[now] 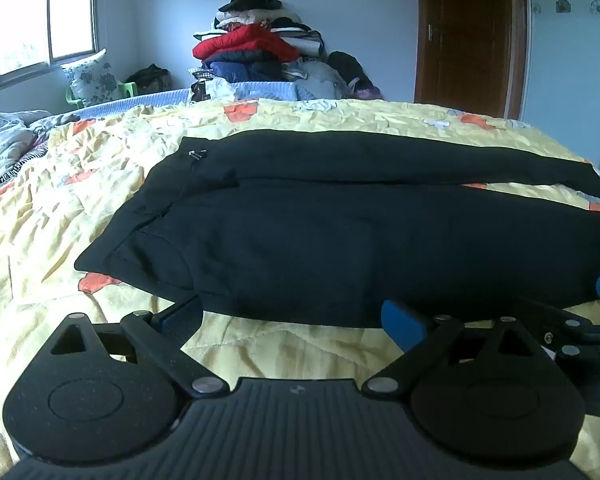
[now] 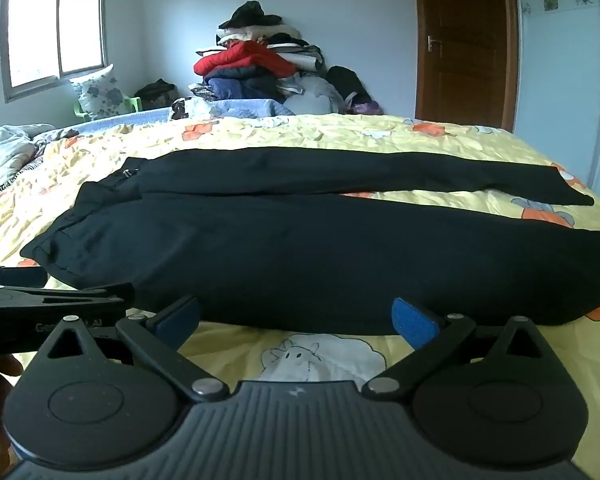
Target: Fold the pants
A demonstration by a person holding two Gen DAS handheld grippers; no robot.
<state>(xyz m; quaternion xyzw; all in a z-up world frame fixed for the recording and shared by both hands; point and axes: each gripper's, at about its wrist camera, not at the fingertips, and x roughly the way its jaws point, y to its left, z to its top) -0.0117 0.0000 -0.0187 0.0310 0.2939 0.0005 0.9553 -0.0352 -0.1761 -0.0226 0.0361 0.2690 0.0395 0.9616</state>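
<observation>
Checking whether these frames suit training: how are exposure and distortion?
Left wrist view: the window is blown out white, the black pants lose fold detail, and the door frame bows. Right wrist view: same blown window and dark pants; sharp, without motion blur.

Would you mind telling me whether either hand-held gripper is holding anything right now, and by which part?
Nothing is held. The left hand-held gripper and right hand-held gripper are both open, just short of the near edge of the pants.
</observation>
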